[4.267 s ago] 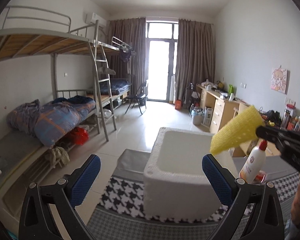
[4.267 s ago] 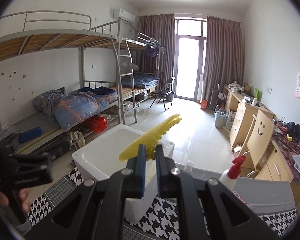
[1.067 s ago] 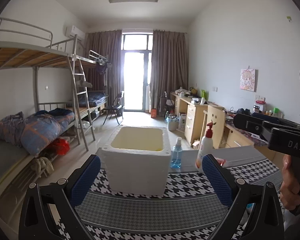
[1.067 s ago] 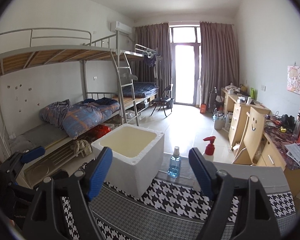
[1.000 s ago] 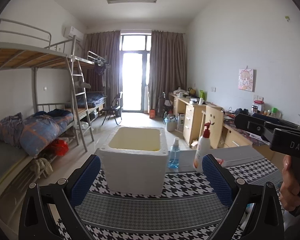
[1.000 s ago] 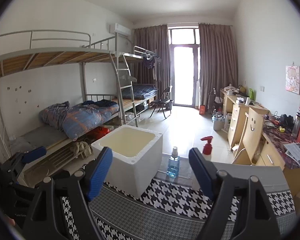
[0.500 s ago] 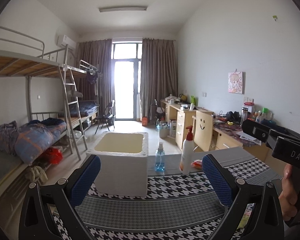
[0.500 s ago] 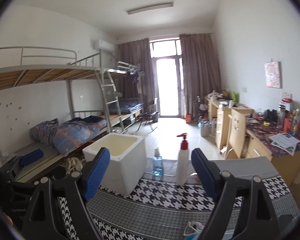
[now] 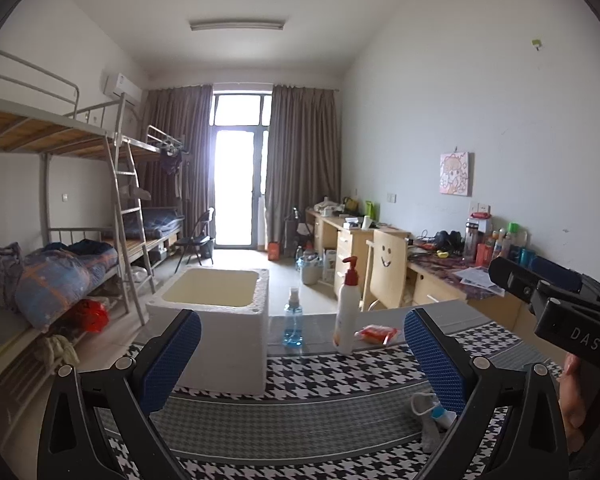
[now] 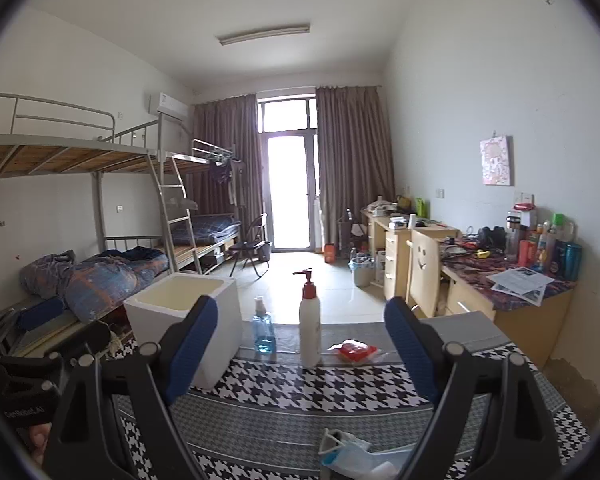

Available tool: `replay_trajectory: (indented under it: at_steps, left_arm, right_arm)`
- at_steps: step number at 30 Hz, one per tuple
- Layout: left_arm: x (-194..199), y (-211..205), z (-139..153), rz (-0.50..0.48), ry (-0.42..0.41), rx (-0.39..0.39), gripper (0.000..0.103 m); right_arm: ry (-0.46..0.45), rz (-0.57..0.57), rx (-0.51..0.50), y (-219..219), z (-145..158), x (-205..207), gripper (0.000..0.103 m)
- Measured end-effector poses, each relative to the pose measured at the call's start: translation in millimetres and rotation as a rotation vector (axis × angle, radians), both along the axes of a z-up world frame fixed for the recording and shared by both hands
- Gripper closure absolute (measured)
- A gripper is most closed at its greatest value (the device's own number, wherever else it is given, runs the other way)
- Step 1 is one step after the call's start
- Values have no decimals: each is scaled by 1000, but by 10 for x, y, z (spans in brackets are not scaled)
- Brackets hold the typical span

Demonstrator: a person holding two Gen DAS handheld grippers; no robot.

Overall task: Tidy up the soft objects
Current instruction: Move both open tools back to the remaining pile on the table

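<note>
A white foam box (image 9: 216, 328) stands on the houndstooth tablecloth (image 9: 308, 412), open at the top; it also shows in the right wrist view (image 10: 180, 320). A crumpled white and blue face mask (image 10: 352, 456) lies on the cloth near the front edge, below my right gripper (image 10: 300, 352); it also shows in the left wrist view (image 9: 430, 412), by the right finger. My left gripper (image 9: 300, 360) is open and empty, back from the box. My right gripper is open and empty too.
A small blue spray bottle (image 9: 293, 318), a white pump bottle with a red top (image 9: 346, 308) and a red packet (image 9: 378, 334) stand behind the box's right side. Bunk beds (image 9: 60, 240) line the left wall, desks (image 9: 380, 256) the right.
The yellow sponge held by my right gripper 4.3 s ago is gone and that gripper is open. Both grippers have pulled back from the box; the mask has come into view.
</note>
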State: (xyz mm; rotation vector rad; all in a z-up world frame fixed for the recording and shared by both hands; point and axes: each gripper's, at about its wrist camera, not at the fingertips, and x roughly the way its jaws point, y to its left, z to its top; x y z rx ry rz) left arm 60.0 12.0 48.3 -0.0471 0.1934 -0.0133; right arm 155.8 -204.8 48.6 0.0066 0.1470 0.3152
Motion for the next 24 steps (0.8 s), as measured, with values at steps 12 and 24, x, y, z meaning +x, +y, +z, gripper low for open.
replay_trajectory:
  at_steps: [12, 24]
  left_arm:
    - [14, -227, -118, -64, -1, 5, 1]
    - [-1, -413, -287, -131, 9, 23, 1]
  right_arm:
    - [-7, -78, -2, -182, -147, -105, 14]
    - [8, -192, -9, -353, -323, -166, 14]
